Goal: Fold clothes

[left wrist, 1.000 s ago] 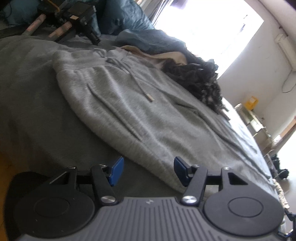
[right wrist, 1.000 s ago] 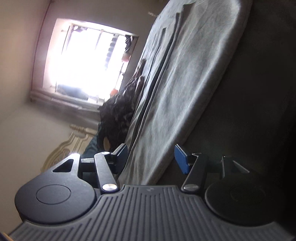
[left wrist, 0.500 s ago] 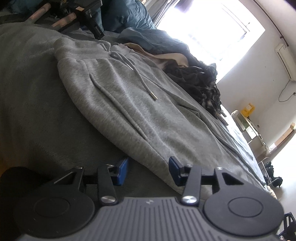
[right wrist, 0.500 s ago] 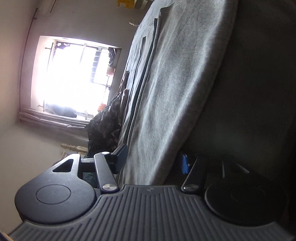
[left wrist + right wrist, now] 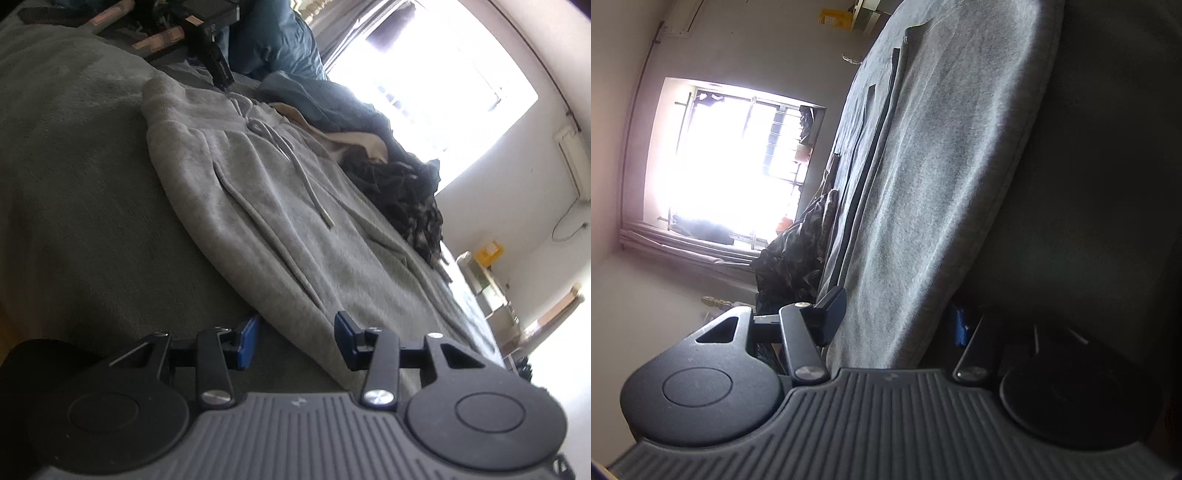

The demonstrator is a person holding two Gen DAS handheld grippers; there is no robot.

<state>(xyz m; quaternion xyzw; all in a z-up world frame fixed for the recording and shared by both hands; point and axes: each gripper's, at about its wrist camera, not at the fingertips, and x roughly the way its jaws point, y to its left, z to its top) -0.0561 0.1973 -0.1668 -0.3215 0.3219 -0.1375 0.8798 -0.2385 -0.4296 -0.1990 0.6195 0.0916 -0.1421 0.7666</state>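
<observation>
Grey sweatpants (image 5: 280, 221) with a drawstring (image 5: 314, 192) lie flat on the grey-green bed cover (image 5: 74, 184). My left gripper (image 5: 295, 339) is open, its blue pads either side of the pants' near side edge, low on the bed. In the right wrist view the pants (image 5: 923, 184) run away from the camera. My right gripper (image 5: 897, 317) is open with the pant leg's edge between its jaws; the right pad (image 5: 960, 325) is half hidden under the cloth in shadow.
A pile of dark and blue clothes (image 5: 388, 158) lies beyond the pants by the bright window (image 5: 443, 74). Dark equipment (image 5: 192, 33) sits at the bed's far left. A shelf with a yellow box (image 5: 489, 253) stands by the wall.
Both grippers moved forward onto the pants' edges. The cloth now sits deeper between each pair of open jaws; the right gripper's right pad slid under the fabric.
</observation>
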